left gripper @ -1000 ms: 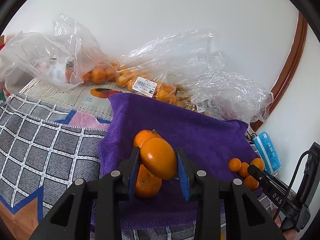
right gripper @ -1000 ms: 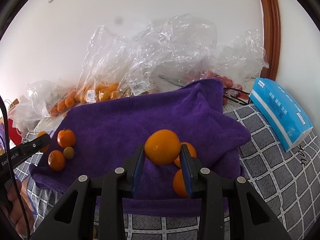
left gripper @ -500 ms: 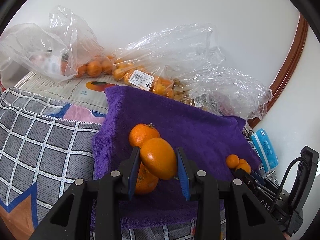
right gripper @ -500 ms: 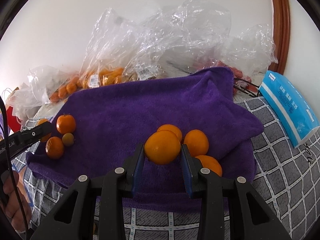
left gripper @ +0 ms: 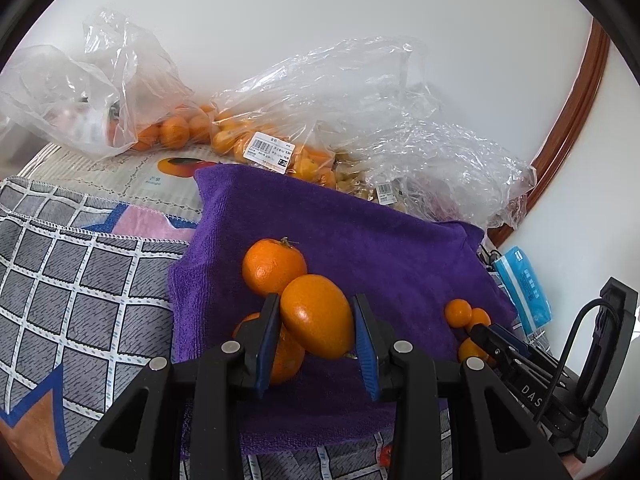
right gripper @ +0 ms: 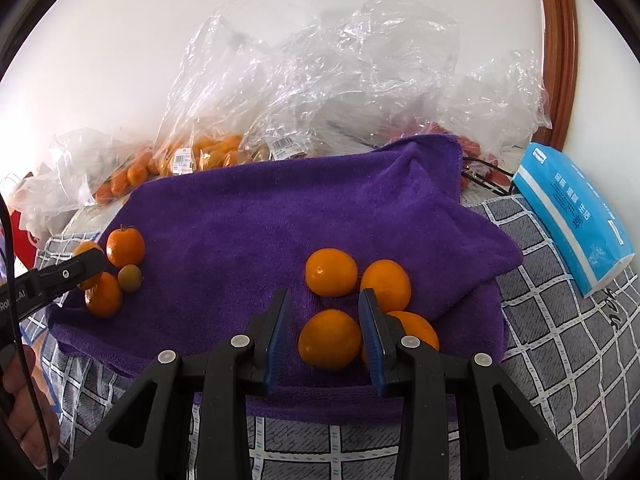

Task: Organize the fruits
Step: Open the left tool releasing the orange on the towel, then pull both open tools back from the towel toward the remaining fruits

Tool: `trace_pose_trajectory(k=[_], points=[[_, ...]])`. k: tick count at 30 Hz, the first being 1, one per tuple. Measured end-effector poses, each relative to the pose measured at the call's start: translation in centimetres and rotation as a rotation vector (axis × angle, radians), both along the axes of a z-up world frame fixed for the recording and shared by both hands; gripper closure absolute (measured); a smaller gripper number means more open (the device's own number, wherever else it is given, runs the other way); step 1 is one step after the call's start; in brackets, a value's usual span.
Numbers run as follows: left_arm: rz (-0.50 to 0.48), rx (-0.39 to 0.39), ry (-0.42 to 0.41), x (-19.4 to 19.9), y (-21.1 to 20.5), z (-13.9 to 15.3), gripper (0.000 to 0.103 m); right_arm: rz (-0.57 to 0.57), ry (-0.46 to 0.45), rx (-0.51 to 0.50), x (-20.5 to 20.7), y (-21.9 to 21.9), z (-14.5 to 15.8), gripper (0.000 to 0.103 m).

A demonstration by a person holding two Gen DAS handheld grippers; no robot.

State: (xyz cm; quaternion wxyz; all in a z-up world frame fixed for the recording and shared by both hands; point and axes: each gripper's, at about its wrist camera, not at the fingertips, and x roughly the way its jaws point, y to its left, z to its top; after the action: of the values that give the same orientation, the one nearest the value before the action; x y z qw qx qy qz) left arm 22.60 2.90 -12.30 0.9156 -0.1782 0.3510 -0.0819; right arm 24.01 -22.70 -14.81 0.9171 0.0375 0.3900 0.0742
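Only the left wrist view shows the left claw [left gripper: 316,320] gripping a smooth oval orange [left gripper: 317,316]. Meanwhile, the right claw [right gripper: 325,328] stands open around a round orange [right gripper: 330,339] resting on the fuzzy purple towel [right gripper: 280,220].

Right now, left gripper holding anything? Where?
Yes: a smooth oval orange fruit, pinched across its two sides between the blue pads.

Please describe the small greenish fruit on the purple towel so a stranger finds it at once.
Find the purple towel on the checked cloth. Near its left edge, in the right wrist view, lie some oranges. The small fruit sits at their right side; it alone is dull yellowish-green and smaller.
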Motion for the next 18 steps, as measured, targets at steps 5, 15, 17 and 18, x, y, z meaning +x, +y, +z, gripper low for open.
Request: trace_pose_trajectory(k=[5,15,17,18], points=[[-0.031,-0.019,-0.004,-0.1,-0.3,0.0,0.070,-0.008,-0.011,0.002,-0.2,-0.1,0.2,0.068],[-0.071,0.002,-0.008,-0.2,-1.3,0.1,0.071,-0.012,-0.007,0.003,-0.1,-0.1,0.1,0.068],[-0.072,0.012,-0.010,-0.2,-1.4,0.1,0.071,-0.011,-0.010,-0.002,-0.1,-0.1,0.1,0.068],[-0.072,0.013,-0.008,-0.2,-1.5,0.1,0.071,-0.012,-0.010,-0.004,-0.1,0.0,0.1,0.068]])
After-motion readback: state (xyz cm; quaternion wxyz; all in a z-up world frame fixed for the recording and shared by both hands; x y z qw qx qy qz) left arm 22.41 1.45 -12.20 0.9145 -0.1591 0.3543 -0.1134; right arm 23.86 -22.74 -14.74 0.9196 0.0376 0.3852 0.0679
